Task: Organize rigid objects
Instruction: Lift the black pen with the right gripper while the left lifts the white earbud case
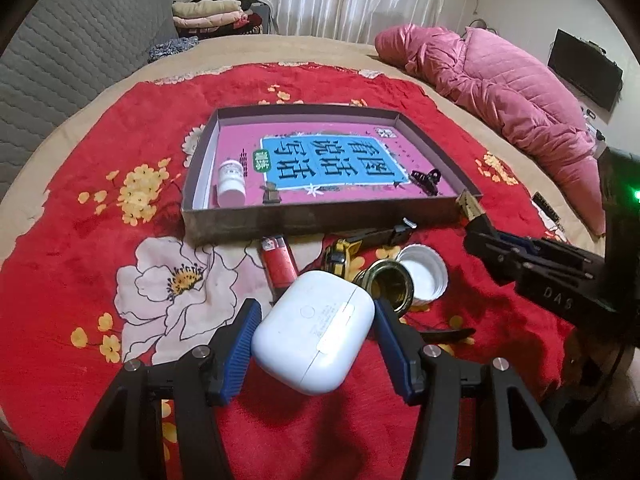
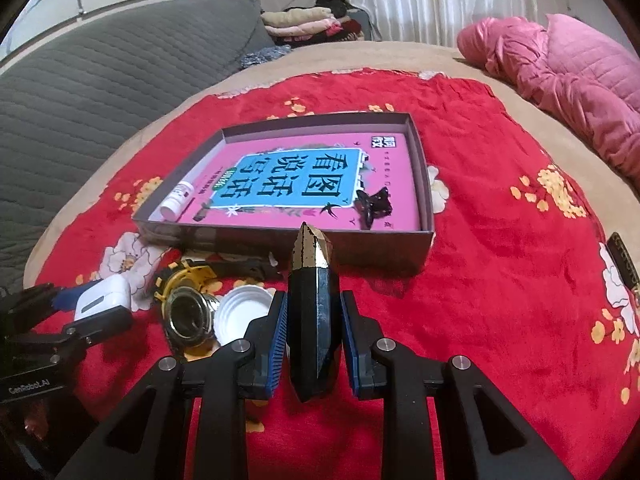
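Note:
My left gripper (image 1: pixel 316 312) is shut on a white earbud case (image 1: pixel 316 332), held just above the red floral blanket. The right wrist view shows that case (image 2: pixel 102 296) at the far left. My right gripper (image 2: pixel 314 300) is shut on a black faceted stick with a gold tip (image 2: pixel 314 320), which points toward the box. The stick's gold tip (image 1: pixel 470 204) also shows by the box's near right corner. The shallow cardboard box (image 1: pixel 320 222) (image 2: pixel 280 240) has a pink and blue printed floor. A white bottle (image 1: pixel 230 184) and a black clip (image 1: pixel 426 180) lie in it.
In front of the box lie a red lighter (image 1: pixel 278 260), a yellow tape measure (image 1: pixel 342 256), a brass-rimmed jar (image 1: pixel 390 284), a white lid (image 1: pixel 424 276) and a dark strap (image 1: pixel 380 234). A pink quilt (image 1: pixel 500 92) is heaped at the back right. A grey padded backrest (image 1: pixel 60 72) stands to the left.

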{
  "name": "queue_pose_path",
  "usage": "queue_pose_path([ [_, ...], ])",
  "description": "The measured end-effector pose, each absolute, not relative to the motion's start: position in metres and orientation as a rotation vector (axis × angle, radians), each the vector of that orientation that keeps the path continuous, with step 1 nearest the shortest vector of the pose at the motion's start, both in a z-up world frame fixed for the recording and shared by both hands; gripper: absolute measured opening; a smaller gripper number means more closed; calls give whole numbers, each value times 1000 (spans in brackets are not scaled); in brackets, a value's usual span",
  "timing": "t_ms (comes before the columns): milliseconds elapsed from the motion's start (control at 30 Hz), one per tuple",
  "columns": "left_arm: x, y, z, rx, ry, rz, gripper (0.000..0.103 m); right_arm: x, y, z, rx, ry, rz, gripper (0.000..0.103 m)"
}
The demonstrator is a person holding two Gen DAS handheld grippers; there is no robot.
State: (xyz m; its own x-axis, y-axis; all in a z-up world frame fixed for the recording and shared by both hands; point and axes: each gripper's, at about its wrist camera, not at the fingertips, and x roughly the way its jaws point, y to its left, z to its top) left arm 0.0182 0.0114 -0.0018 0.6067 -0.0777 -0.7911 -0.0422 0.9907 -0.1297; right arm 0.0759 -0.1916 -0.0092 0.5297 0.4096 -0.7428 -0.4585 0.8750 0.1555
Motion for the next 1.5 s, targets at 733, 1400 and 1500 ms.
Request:
queue_pose_path([
  [733, 25, 12, 13, -145, 891, 23, 57, 69, -187, 7, -32, 804, 568, 26],
  [1400, 38, 21, 19, -172, 871, 59, 57, 75, -186, 13, -29, 769, 584, 26],
  [1500, 40, 23, 20, -181, 868, 65, 57, 76, -185, 13, -36, 763, 586, 26],
])
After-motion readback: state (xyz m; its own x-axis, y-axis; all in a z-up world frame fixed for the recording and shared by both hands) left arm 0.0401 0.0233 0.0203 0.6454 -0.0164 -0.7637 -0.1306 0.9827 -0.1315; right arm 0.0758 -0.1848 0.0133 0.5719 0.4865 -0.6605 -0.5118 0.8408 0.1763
